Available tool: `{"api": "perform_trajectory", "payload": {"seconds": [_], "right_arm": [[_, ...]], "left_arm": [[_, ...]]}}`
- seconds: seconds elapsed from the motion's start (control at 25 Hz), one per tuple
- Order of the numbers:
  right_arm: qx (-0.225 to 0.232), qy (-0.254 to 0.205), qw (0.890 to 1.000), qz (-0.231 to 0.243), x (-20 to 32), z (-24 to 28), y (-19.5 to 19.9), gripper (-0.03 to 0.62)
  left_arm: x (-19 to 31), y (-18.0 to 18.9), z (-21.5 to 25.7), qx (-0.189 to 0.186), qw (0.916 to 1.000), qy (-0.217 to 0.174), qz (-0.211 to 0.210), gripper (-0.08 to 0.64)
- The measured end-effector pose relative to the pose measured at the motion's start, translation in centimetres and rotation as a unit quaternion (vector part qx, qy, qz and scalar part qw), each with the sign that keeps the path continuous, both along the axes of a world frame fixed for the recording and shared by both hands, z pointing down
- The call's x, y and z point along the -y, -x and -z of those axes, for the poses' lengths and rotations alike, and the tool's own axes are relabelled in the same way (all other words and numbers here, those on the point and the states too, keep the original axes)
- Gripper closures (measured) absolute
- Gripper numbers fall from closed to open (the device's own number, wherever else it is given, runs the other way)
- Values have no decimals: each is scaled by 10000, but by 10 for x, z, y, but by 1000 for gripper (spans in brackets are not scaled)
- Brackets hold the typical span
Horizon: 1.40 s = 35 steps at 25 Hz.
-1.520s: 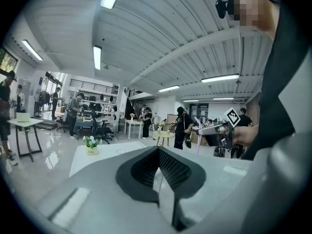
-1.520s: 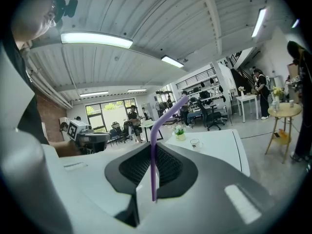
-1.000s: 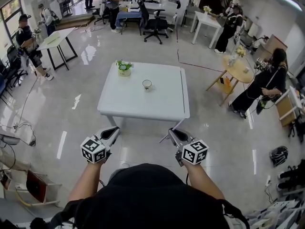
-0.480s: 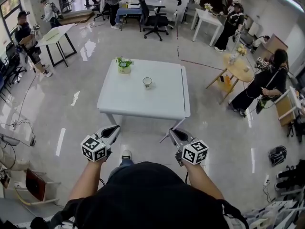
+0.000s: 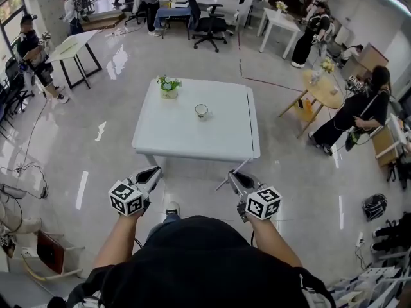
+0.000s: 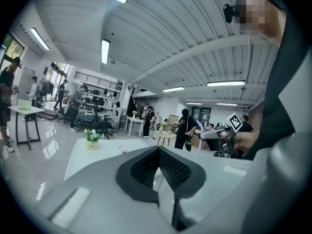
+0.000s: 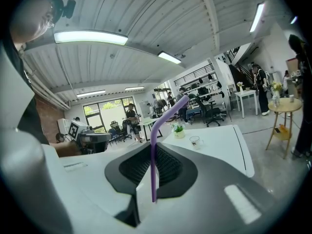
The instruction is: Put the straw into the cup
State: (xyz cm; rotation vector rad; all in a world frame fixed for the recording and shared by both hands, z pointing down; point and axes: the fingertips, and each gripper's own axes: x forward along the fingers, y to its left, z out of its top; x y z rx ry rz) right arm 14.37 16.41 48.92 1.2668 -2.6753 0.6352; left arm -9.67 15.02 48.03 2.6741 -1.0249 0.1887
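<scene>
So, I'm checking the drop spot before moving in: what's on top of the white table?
A cup and a small potted plant stand apart on the white table; nothing covers its top. The cup's inside is too small to make out.

Purple straw, upright with bent top, clamped in right gripper jaws; small clear cup stands near surface centre.

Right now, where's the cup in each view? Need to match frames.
Head view: cup above centre, right of the flower pot.
Left gripper view: cup small, left of centre, right of the flower pot.
Right gripper view: cup right of centre, beside the flower pot.
Shared landmark: the flower pot.
</scene>
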Motion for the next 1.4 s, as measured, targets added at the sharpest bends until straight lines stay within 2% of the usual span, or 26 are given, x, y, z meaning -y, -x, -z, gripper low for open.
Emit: {"api": "perform_trajectory", "payload": {"seconds": [0.2,0.84,1.4], "right_arm": [[8,14,10000,-58,13,-1,8,537],[-32,167,9993,-323,69,-7,22,537],[-50,242,9987,-441,115,-14,47,537]], "left_arm": [[18,6,3,-26,10000,-60,-34,560],[87,11,-6,-8,9991,117,-418,560],[141,33,-11,12,9980,166,-603,560]]}}
